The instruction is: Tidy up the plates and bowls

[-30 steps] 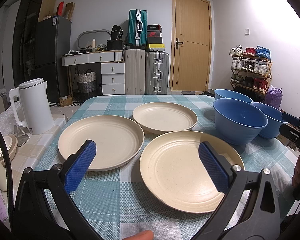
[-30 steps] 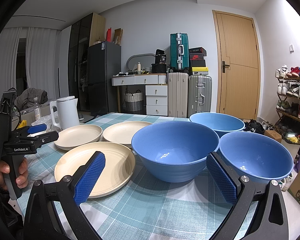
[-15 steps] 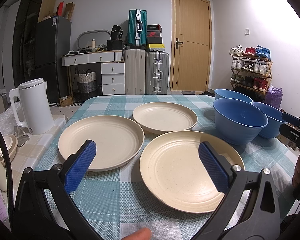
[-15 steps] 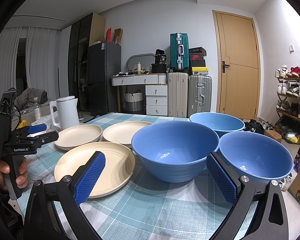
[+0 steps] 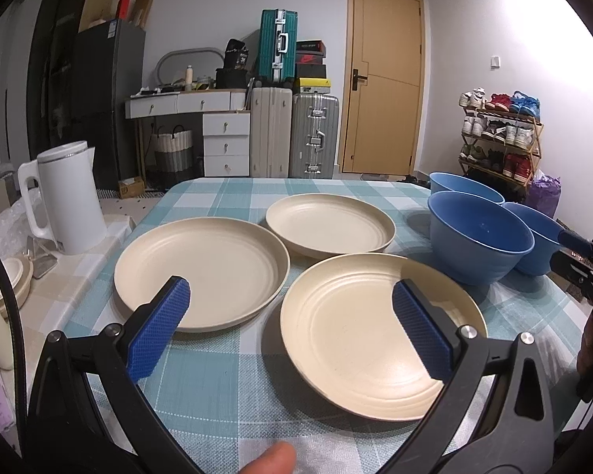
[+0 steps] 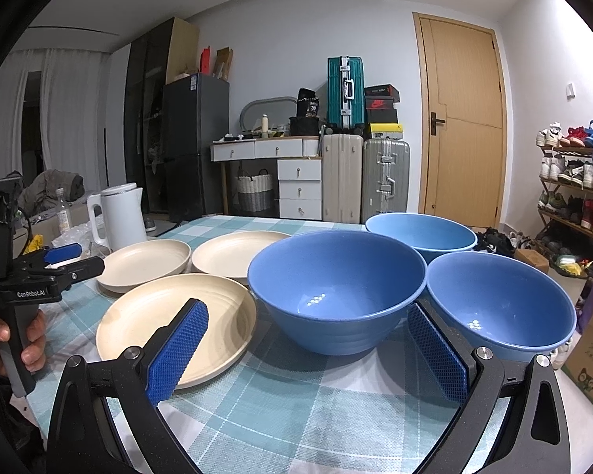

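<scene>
While both tools are held above the near edge of the checked tablecloth (image 5: 233, 379), the left gripper (image 5: 292, 328) has its jaws spread wide and empty, framing the nearest cream plate (image 5: 359, 339). Two further cream plates (image 5: 201, 268) (image 5: 328, 225) lie flat just beyond, separate. The right gripper (image 6: 308, 351) is likewise spread and empty, facing the nearest blue bowl (image 6: 336, 288). Two more blue bowls (image 6: 498, 300) (image 6: 423, 229) stand upright just beside it. A white kettle (image 5: 71, 197) stands off the cloth, left.
</scene>
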